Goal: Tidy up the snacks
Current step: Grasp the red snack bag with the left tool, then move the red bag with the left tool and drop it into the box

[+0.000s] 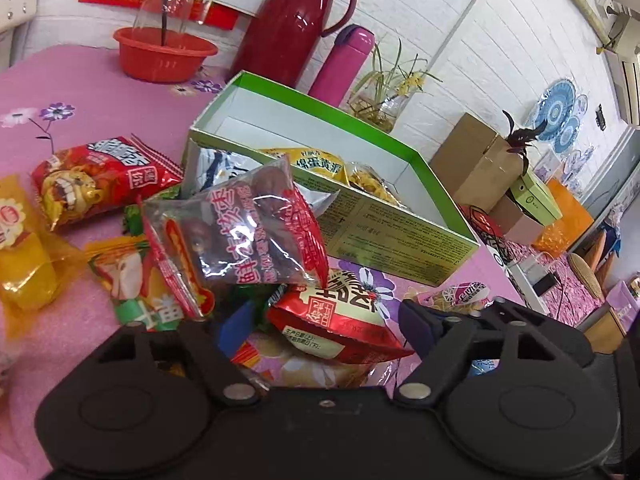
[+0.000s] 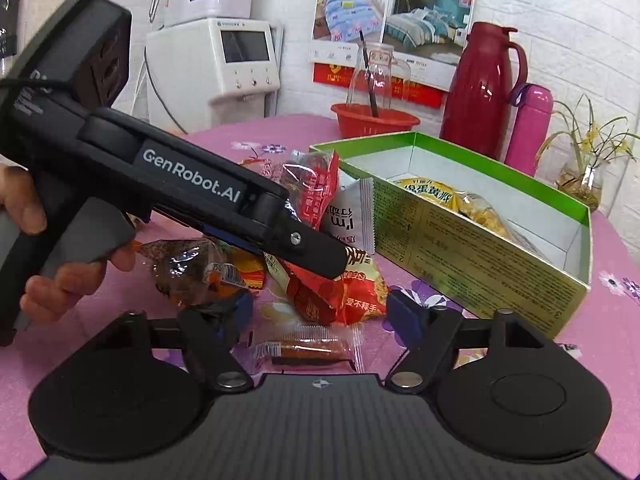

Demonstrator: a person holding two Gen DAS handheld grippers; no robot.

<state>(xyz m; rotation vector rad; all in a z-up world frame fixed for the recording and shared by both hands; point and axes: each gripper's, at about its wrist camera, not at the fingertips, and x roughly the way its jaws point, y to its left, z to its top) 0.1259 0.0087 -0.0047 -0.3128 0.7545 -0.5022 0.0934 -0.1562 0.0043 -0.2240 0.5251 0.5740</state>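
A pile of snack packets lies on the pink flowered tablecloth (image 1: 60, 80) beside an open green box (image 1: 360, 136) that holds a yellow packet (image 1: 316, 166). My left gripper (image 1: 324, 320) is open over the pile, its fingers on either side of a red packet (image 1: 332, 320). A clear packet of red dates (image 1: 240, 232) lies just ahead, leaning on the box corner. In the right wrist view the left gripper's body (image 2: 192, 188) crosses over the pile. My right gripper (image 2: 320, 316) is open above a red packet (image 2: 340, 292) and a small clear packet (image 2: 312, 350).
A red thermos (image 1: 296, 20), pink bottle (image 1: 344, 64), red basin (image 1: 164, 54) with upturned glasses, and a plant jar (image 1: 380, 108) stand behind the box. More packets (image 1: 100, 176) lie at the left. Cardboard boxes (image 1: 480, 160) stand beyond the table's right edge.
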